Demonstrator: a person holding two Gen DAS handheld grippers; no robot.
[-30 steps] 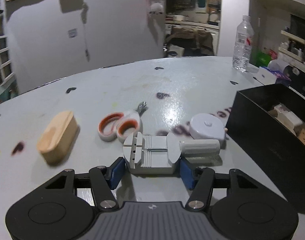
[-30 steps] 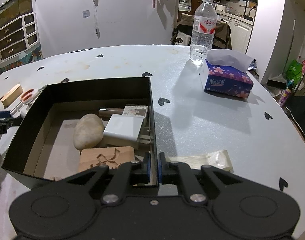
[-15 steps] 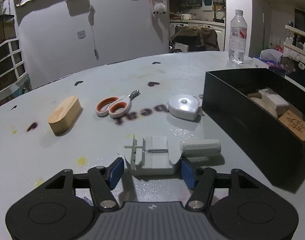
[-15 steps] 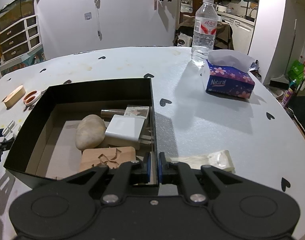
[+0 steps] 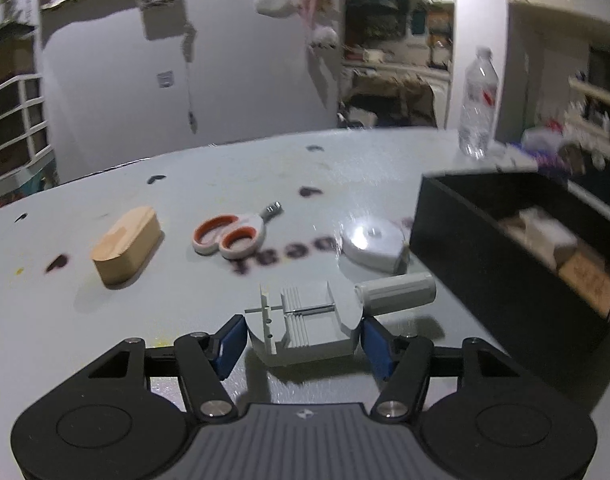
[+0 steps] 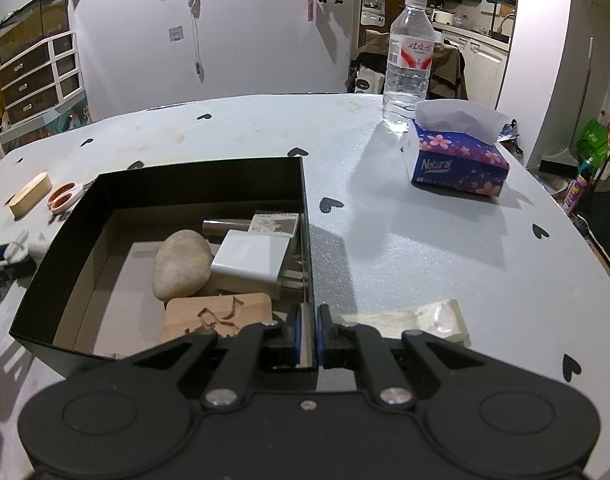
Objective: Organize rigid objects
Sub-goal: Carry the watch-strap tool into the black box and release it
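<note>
Stone (image 6: 181, 264) inside black box (image 6: 201, 180)

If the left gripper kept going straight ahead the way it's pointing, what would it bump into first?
The left gripper already holds the grey tool. Straight ahead looks like bare table, between the scissors and white tape measure; depth is unclear, so it might clip either.

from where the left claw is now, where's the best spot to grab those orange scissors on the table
Judging by their pose, take the scissors across the narrow white neck between the orange-rimmed loops and the short metal tip, coming straight down from above. They lie flat, and the paired loops look too wide and hollow to pinch securely. The left claw would first need to release the grey tool.
</note>
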